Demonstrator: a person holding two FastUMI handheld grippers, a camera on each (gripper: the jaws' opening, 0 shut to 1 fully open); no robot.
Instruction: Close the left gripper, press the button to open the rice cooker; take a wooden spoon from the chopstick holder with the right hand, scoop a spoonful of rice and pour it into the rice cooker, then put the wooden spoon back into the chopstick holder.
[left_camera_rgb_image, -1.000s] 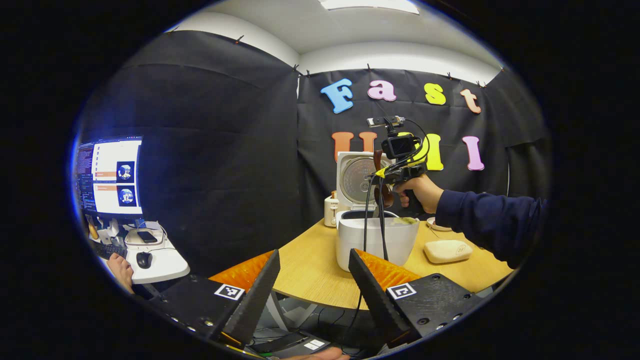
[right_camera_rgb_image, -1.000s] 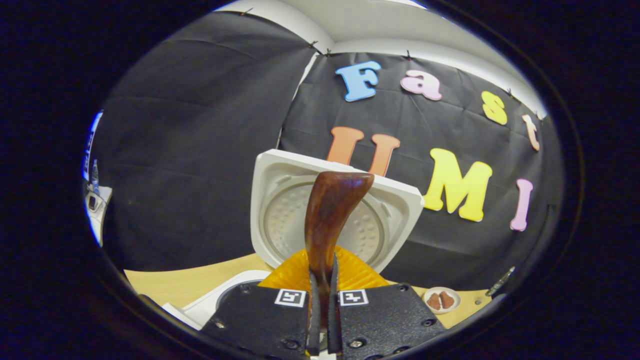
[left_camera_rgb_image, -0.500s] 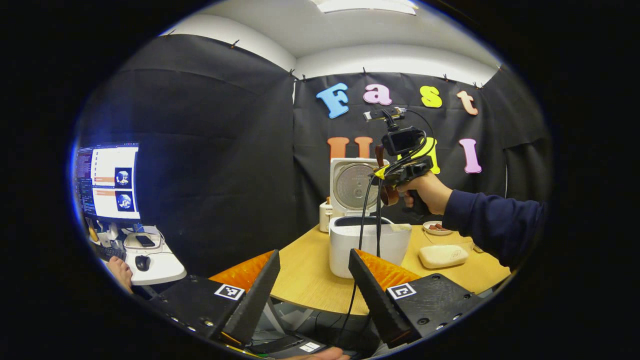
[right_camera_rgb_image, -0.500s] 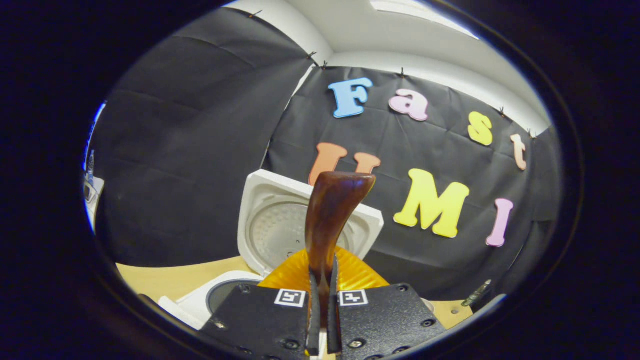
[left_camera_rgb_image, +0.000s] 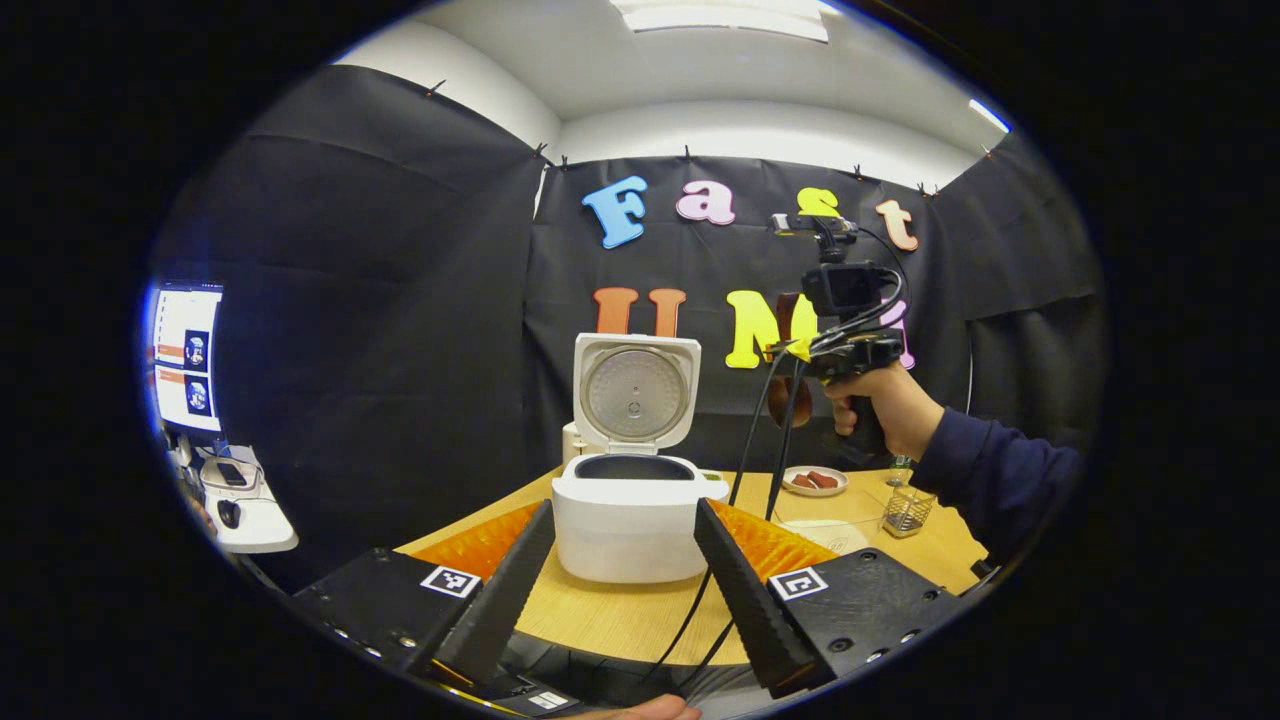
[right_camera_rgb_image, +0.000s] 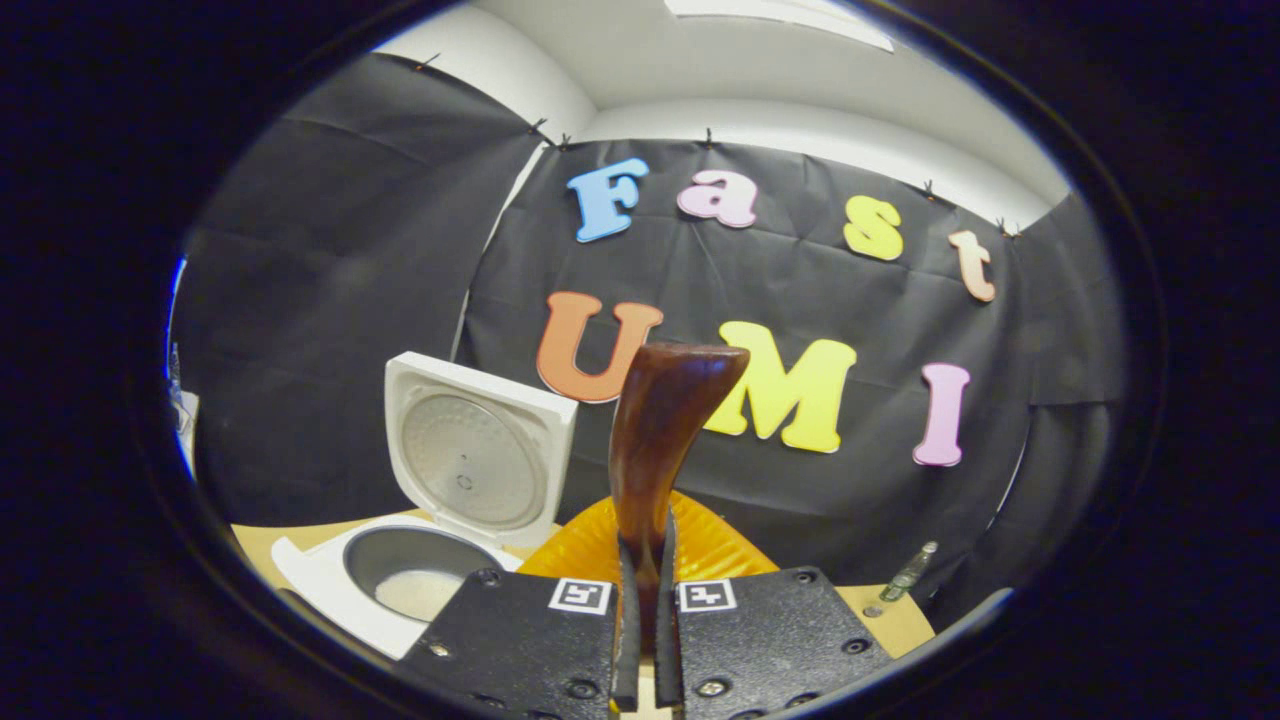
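Left gripper view, left to right: a side table (left_camera_rgb_image: 250, 520) with a mouse sits at the far left. The left tool (left_camera_rgb_image: 620, 580) is low in the foreground, its fingers spread wide apart with nothing between them. Beyond the gap stands the rice cooker (left_camera_rgb_image: 630, 520) on the desk (left_camera_rgb_image: 620, 615), lid raised upright, pot open. Right of it is a small plate (left_camera_rgb_image: 815, 481), then a wire holder (left_camera_rgb_image: 905, 512). Above these a hand (left_camera_rgb_image: 885, 405) holds the right tool (left_camera_rgb_image: 800, 360) in the air, well clear of the cooker.

Right gripper view, left to right: the rice cooker (right_camera_rgb_image: 400, 580) sits lower left, a pale layer in its pot. The right tool (right_camera_rgb_image: 645, 620) is pressed together, pinching the wooden spoon (right_camera_rgb_image: 660, 440). The spoon's long axis runs straight forward between the fingers; its bowl end points away from the camera, toward the booth wall.
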